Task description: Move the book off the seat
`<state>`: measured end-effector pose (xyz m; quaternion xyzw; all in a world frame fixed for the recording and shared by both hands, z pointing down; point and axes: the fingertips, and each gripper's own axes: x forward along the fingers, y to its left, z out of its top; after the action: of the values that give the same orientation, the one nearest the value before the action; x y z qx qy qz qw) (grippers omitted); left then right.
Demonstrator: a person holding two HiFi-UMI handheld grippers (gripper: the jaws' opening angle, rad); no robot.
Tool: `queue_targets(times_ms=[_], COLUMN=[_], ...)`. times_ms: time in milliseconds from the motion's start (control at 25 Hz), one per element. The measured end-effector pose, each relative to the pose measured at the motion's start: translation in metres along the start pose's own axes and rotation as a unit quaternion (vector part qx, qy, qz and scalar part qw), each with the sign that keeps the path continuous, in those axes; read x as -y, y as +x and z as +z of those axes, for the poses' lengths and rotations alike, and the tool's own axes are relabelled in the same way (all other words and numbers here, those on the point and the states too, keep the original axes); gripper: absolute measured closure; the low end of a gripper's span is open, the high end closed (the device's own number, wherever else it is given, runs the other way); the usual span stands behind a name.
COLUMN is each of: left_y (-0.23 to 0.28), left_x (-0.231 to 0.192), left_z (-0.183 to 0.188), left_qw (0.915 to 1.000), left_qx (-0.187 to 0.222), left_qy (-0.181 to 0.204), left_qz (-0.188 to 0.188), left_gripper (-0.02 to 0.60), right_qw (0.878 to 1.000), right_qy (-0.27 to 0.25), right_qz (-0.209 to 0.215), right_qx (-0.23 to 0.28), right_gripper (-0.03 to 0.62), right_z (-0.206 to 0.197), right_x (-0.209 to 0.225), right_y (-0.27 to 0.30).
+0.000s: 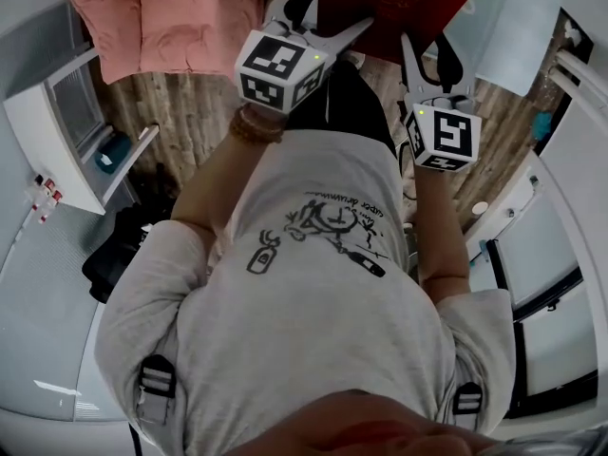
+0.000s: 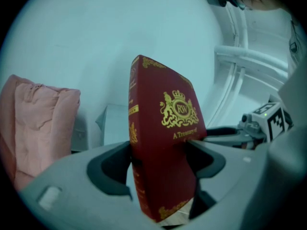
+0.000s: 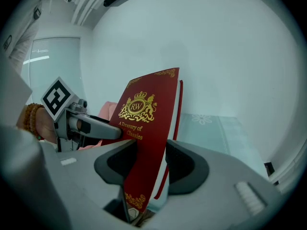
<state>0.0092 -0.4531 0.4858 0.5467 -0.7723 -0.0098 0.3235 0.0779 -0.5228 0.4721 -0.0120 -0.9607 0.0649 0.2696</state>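
Since the book (image 2: 163,147) is a red hardback with a glossy, gilt-stamped cover, I judge it stiff enough to carry by its boards, fairly heavy, and slick where the pads meet it. It hangs upright in the air in front of me, off any surface, caught from two sides. My left hand-held gripper (image 2: 160,153) is clamped across its full thickness by the spine, jaws wide around the block. My right hand-held gripper (image 3: 146,163) grips the opposite edge with a narrower bite; I cannot tell whether it has the whole block or mainly the front cover. That hold worries me, because a cover can hinge open and let the pages sag. I would trust the left grip for the weight and use the right to steady.

Outward from the book, the pink cushion (image 1: 176,17), likely the seat, lies to my left and apart from it. A pale blue-green surface (image 3: 218,128) shows on the right and may serve for setting down. The white cabinet (image 1: 66,145) and the white furniture (image 1: 560,217) flank the wooden floor (image 1: 190,112), so wide swings risk a corner knock.
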Motion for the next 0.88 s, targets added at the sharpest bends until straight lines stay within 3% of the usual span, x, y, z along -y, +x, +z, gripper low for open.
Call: queue_targets(times_ms=[520, 880], left_y=[0.042, 0.071], left_x=[-0.047, -0.07], left_z=[-0.06, -0.095], left_qw=[0.9986, 0.9977], left_qx=[-0.032, -0.048], left_qy=[-0.039, -0.046], left_qz=[0.013, 0.008], left_gripper=[0.221, 0.221], right_qw=[0.999, 0.997], right_qy=[0.02, 0.04], right_qz=[0.015, 0.014], right_qx=[-0.042, -0.058], right_gripper=[0.401, 0.399], right_z=[-0.06, -0.099], right_x=[0.01, 0.02], right_y=[0.06, 0.092])
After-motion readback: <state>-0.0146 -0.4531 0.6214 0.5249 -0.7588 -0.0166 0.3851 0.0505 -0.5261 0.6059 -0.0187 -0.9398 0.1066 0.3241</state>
